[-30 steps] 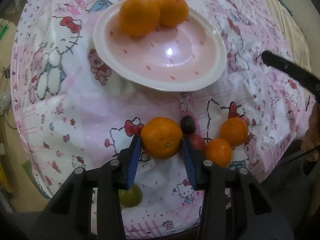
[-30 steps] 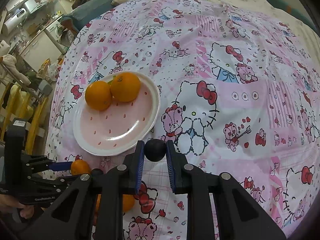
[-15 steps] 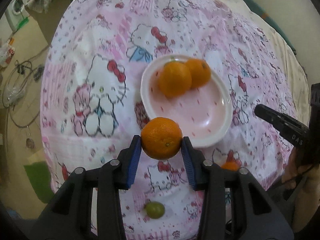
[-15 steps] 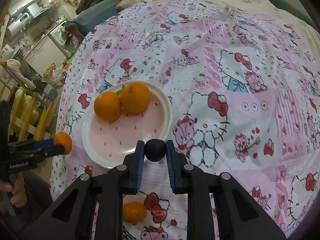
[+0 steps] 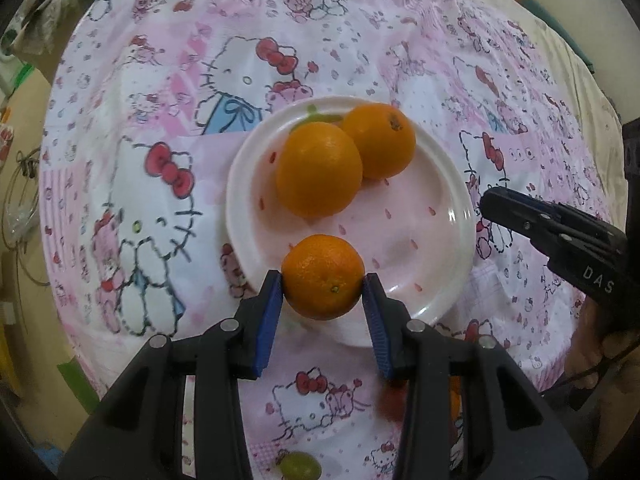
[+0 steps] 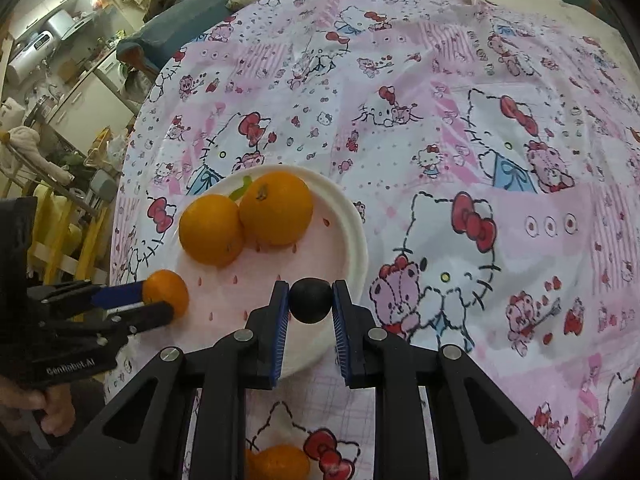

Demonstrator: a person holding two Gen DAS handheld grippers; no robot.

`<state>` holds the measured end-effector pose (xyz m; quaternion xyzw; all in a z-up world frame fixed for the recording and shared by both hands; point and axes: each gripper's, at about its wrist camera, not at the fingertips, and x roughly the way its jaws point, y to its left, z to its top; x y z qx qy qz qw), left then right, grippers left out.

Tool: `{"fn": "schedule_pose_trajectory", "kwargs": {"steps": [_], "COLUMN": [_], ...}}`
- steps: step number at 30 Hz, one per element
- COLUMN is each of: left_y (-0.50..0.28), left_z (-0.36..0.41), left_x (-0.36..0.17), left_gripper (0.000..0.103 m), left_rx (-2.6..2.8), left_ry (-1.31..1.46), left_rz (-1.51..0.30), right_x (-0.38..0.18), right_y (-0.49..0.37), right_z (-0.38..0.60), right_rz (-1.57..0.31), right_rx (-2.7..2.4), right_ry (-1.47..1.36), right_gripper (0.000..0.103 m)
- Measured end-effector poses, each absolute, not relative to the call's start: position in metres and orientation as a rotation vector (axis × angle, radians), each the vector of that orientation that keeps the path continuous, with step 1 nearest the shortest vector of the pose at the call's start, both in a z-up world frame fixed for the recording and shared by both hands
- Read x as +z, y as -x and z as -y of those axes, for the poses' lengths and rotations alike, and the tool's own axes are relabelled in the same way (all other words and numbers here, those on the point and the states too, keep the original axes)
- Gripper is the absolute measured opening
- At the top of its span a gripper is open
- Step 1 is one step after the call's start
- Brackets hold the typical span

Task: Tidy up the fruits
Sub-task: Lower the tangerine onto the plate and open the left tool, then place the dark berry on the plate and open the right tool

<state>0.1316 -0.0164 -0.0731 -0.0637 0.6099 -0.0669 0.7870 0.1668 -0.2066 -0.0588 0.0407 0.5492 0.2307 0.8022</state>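
My left gripper [image 5: 323, 284] is shut on a small orange [image 5: 322, 276] and holds it over the near edge of the white and pink plate [image 5: 440, 184]. Two larger oranges [image 5: 318, 170] [image 5: 380, 146] lie together at the back of the plate. My right gripper [image 6: 310, 300] is shut on a dark plum [image 6: 310, 300] and holds it above the plate's near right rim [image 6: 356, 224]. The left gripper with its orange [image 6: 166, 292] shows at the left in the right wrist view. The right gripper [image 5: 488, 204] shows at the plate's right edge in the left wrist view.
The table wears a pink Hello Kitty cloth [image 6: 480, 128]. A green fruit [image 5: 300, 465] and a blurred red fruit [image 5: 390, 400] lie on the cloth near me. Another orange [image 6: 280, 462] lies at the near edge. Room clutter and a yellow chair [image 6: 60, 216] stand beyond the left edge.
My left gripper lifted the orange from the loose fruits and carried it forward over the plate's near edge. My right gripper moved slightly closer to the plate with the plum still held.
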Motion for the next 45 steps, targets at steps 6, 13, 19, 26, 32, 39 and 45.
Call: {"fn": "schedule_pose_trajectory", "kwargs": {"steps": [6,13,19,26,32,39,45], "left_y": [-0.145,-0.156,-0.161,-0.164,-0.164,-0.159,-0.157], "left_z": [0.028,0.033,0.043,0.044,0.042,0.045,0.047], "left_x": [-0.087,-0.098,-0.1,-0.101,-0.1,-0.087,-0.079], "left_gripper": [0.037,0.037,0.038,0.038,0.038,0.038,0.064], "left_rx": [-0.153,-0.154,-0.16,-0.156,-0.163,-0.194,-0.212], "left_ry": [0.128,0.15,0.149,0.172,0.185,0.144,0.132], "left_rz": [-1.339,-1.362,-1.362,-1.356,-1.35,-1.287,-1.262], "right_x": [-0.072,-0.082,-0.087,-0.088,-0.088,-0.086,-0.079], "right_y": [-0.177,-0.183,-0.187,-0.189,-0.19,-0.189,-0.191], "right_z": [0.203,0.203,0.208,0.21,0.21,0.209,0.212], "right_rz": [-1.209,-1.24,-1.254,-1.257,-1.258,-1.242,-1.221], "right_rx": [0.509,0.525,0.527,0.53,0.53,0.533,0.539], "right_ry": [-0.108,-0.114,-0.147,-0.159,-0.159,-0.152,-0.178], "right_gripper": [0.023,0.023,0.023,0.023,0.024,0.024,0.026]}}
